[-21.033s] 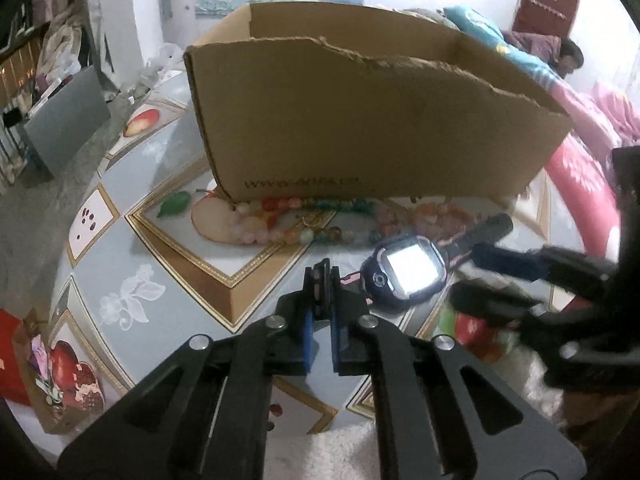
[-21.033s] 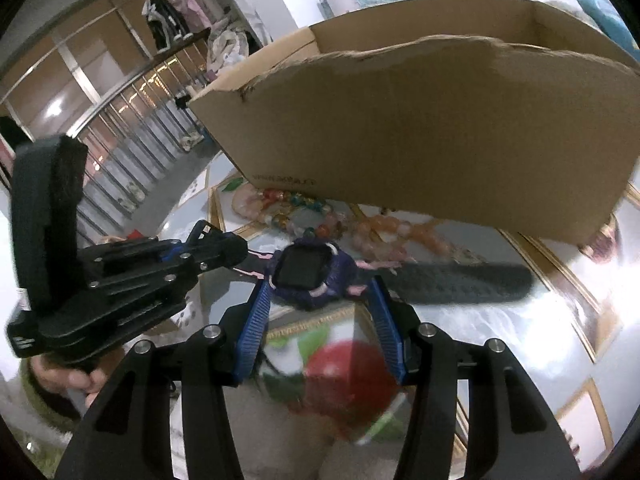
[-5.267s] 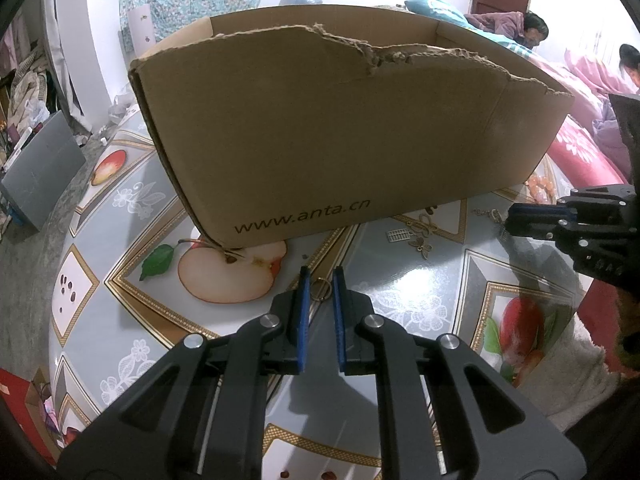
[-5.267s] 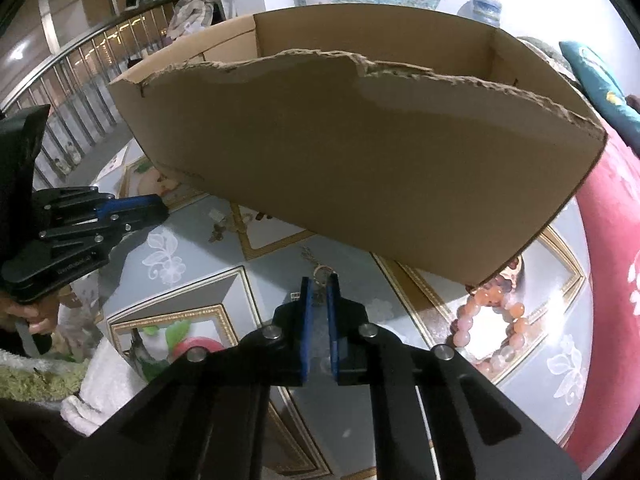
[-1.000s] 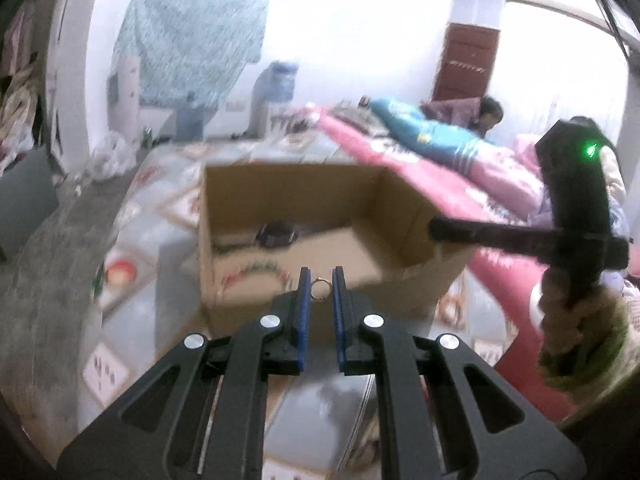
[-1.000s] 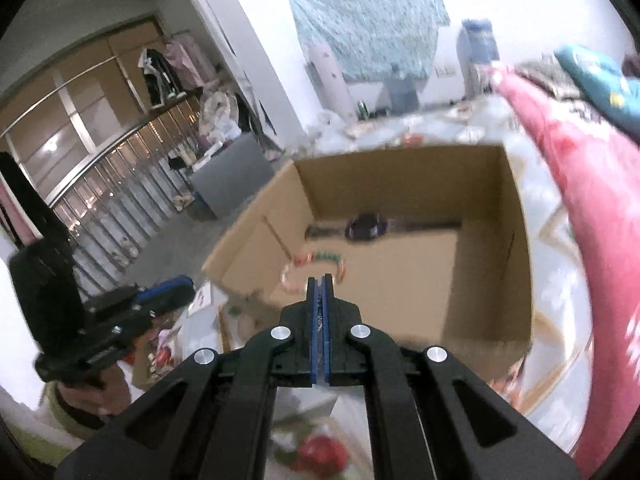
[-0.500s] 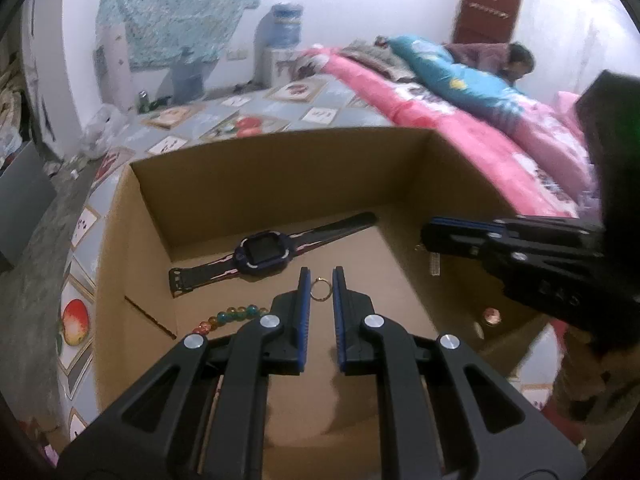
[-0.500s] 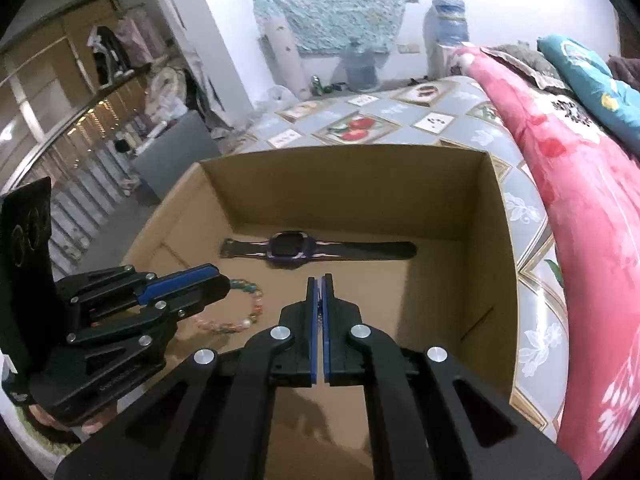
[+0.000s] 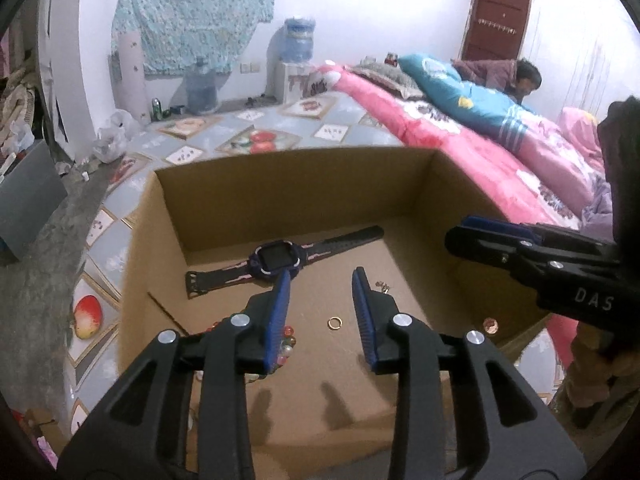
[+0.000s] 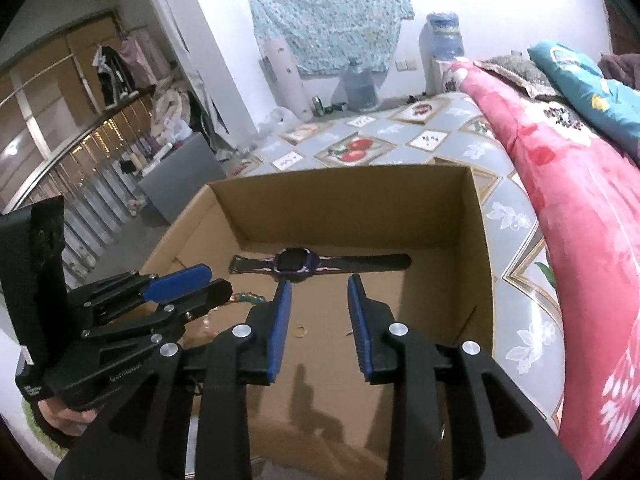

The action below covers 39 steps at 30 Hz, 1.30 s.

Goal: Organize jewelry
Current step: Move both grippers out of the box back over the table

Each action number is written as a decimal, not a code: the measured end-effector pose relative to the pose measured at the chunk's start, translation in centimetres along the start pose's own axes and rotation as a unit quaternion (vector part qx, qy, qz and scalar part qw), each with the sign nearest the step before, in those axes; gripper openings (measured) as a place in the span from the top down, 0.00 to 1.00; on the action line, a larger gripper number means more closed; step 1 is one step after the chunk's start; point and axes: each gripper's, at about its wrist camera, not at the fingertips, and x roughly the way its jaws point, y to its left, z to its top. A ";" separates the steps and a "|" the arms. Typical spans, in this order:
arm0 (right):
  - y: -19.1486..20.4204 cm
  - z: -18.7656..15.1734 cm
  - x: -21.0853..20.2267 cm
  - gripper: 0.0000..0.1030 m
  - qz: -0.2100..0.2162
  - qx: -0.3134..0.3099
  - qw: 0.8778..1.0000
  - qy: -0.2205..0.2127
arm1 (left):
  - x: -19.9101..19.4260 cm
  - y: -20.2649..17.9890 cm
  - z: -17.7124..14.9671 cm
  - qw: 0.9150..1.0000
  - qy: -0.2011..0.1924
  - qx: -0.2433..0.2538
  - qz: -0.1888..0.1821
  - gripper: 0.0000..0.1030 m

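Both units hover above the open cardboard box (image 9: 280,196). The left hand-held gripper (image 9: 322,280) has its jaws spread apart and holds nothing. The right hand-held gripper (image 10: 318,284) is likewise spread and empty.

Task items lie on the box floor:
- The watch (image 9: 280,258) lies flat near the far wall, strap extended.
- The gold ring (image 9: 334,323) lies at frame centre in the left view, between the blue pads.
- A small earring-like piece (image 9: 383,286) lies right of centre.
- A small round pinkish item (image 9: 490,325) lies at lower right, near the side wall.
- The bead bracelet (image 9: 286,342) lies at lower left.

Risks:
- The ring and small pieces are loose. A bump against a box wall during withdrawal is likely to scatter them.
- The two units are close together above the box. A crossing motion may cause a collision.

Limits of view:
- The left pad covers most of the bracelet.
- The near box floor is hidden by the gripper bodies.
- In the right view, the ring (image 10: 299,331) is faint.
- The pinkish item is too small to identify.
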 end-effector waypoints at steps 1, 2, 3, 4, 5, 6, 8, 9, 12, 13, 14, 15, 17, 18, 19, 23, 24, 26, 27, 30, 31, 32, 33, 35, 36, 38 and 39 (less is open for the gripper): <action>0.2 -0.1 -0.4 0.69 0.003 -0.002 1.000 -0.005 | -0.7 0.0 -0.1 1.000 -0.008 0.000 -0.002 0.68; 0.4 -0.2 -0.9 0.68 0.008 -0.006 1.000 -0.011 | -1.4 0.1 -0.3 1.000 -0.016 0.001 -0.004 0.68; 0.6 -0.3 -1.4 0.66 0.012 -0.008 1.000 -0.016 | -1.9 0.0 -0.4 1.000 -0.021 0.002 -0.005 0.67; 0.8 -0.4 -1.8 0.66 0.016 -0.011 1.000 -0.021 | -2.7 0.1 -0.7 1.000 -0.029 0.003 -0.007 0.66; 1.1 -0.5 -2.4 0.64 0.021 -0.016 0.999 -0.027 | -3.2 0.1 -0.9 0.999 -0.034 0.004 -0.009 0.64; 1.3 -0.7 -2.9 0.63 0.027 -0.020 0.999 -0.032 | -4.1 0.1 -1.4 0.999 -0.041 0.005 -0.012 0.63; 1.9 -1.2 -3.9 0.62 0.044 -0.032 0.998 -0.041 | -5.3 0.3 -2.2 0.999 -0.051 0.008 -0.015 0.62; 2.0 -1.5 -4.2 0.61 0.050 -0.038 0.997 -0.044 | -6.3 0.5 -2.8 0.998 -0.058 0.010 -0.019 0.61; 2.5 -2.4 -5.4 0.60 0.071 -0.056 0.995 -0.048 | -8.0 0.9 -4.2 0.997 -0.071 0.010 -0.028 0.58; 2.5 -2.9 -5.7 0.60 0.079 -0.061 0.994 -0.049 | -8.5 1.0 -4.7 0.997 -0.074 0.009 -0.033 0.57; 2.5 -3.4 -6.2 0.60 0.088 -0.065 0.993 -0.048 | -9.0 1.2 -5.2 0.996 -0.076 0.007 -0.037 0.56; 2.4 -4.0 -6.5 0.59 0.095 -0.067 0.992 -0.047 | -9.5 1.4 -5.9 0.996 -0.076 0.006 -0.041 0.56; 2.1 -5.2 -7.1 0.58 0.102 -0.068 0.992 -0.040 | -10.0 1.7 -7.0 0.996 -0.074 0.006 -0.041 0.54; 1.9 -5.9 -7.2 0.58 0.105 -0.068 0.992 -0.033 | -10.0 1.8 -7.8 0.997 -0.067 0.004 -0.040 0.54; 1.8 -6.4 -7.2 0.58 0.106 -0.067 0.992 -0.026 | -10.0 1.9 -8.3 0.997 -0.061 0.000 -0.040 0.53; 1.0 -9.1 -5.6 0.58 0.100 -0.050 0.993 0.025 | -8.6 2.4 -10.7 0.999 -0.023 -0.014 -0.025 0.53; 0.9 -9.6 -5.2 0.58 0.099 -0.045 0.994 0.034 | -8.0 2.4 -11.4 1.000 -0.011 -0.017 -0.020 0.53; 0.6 -10.4 -4.4 0.58 0.098 -0.031 0.993 0.050 | -7.0 2.3 -12.3 1.000 0.002 -0.021 -0.018 0.53; 0.5 -10.7 -4.0 0.58 0.099 -0.023 0.993 0.055 | -6.4 2.2 -12.8 0.999 0.009 -0.022 -0.021 0.53; 0.2 -11.4 -3.0 0.58 0.103 -0.004 0.992 0.069 | -5.0 1.6 -13.3 0.999 0.019 -0.022 -0.031 0.55; 0.2 -11.5 -2.7 0.58 0.105 0.000 0.992 0.072 | -4.6 1.4 -13.3 0.999 0.021 -0.020 -0.035 0.55; 0.3 -11.8 -2.3 0.58 0.107 0.003 0.991 0.077 | -4.2 1.1 -13.3 0.999 0.024 -0.017 -0.038 0.57; 0.3 -12.0 -1.9 0.58 0.108 0.004 0.991 0.081 | -3.8 0.7 -13.2 0.999 0.026 -0.011 -0.041 0.59; 0.4 -12.3 -1.4 0.58 0.108 0.003 0.990 0.087 | -3.2 0.0 -13.2 0.999 0.027 0.005 -0.041 0.62; 0.4 -12.5 -1.2 0.57 0.107 0.003 0.990 0.090 | -2.7 -0.5 -13.2 0.999 0.031 0.017 -0.040 0.64; 0.3 -12.8 -0.9 0.57 0.106 0.006 0.990 0.094 | -2.2 -1.3 -13.4 0.998 0.037 0.034 -0.043 0.71; 0.1 -12.9 -0.8 0.58 0.107 0.010 0.990 0.096 | -1.9 -1.7 -13.3 0.997 0.040 0.041 -0.045 0.73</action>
